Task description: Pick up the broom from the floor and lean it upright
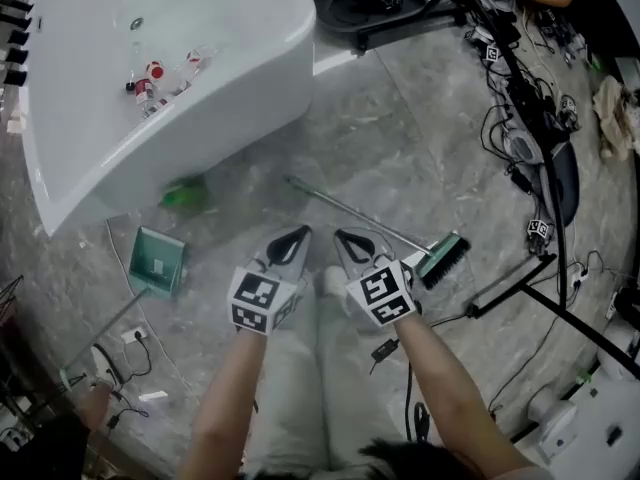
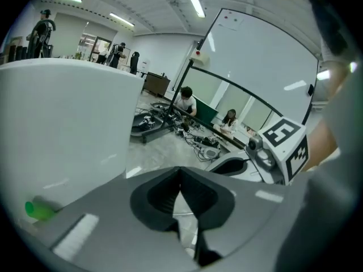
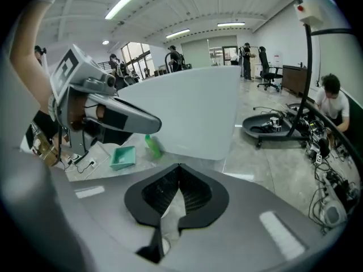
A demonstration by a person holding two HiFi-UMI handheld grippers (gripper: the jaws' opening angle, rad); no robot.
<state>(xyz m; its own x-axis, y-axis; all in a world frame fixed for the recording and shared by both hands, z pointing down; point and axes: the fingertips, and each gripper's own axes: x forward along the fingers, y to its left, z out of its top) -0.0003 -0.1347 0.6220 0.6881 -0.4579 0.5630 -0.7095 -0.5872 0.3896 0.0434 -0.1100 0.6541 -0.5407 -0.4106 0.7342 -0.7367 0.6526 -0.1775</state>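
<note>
Person's bare forearms nearest. They hold the left gripper and right gripper side by side, both with jaws closed tip to tip on nothing. Long metal-handled broom with green-backed dark bristles lies flat on grey marble floor, just beyond and right of right gripper. White bathtub far left.

A: The floor looks like polished grey stone, veined, with a soft sheen.

B: The tub is smooth, glossy white, like acrylic or enamel.

A: The broom has a thin, shiny metal handle. Its head looks like green plastic with dark bristles.

B: The dustpan is teal plastic, fairly matt. The bottle is translucent green plastic.

A: The left gripper and right gripper have matt grey plastic shells. Their black ribbed pads look rubbery.

B: The trousers are pale, matt cloth.
</note>
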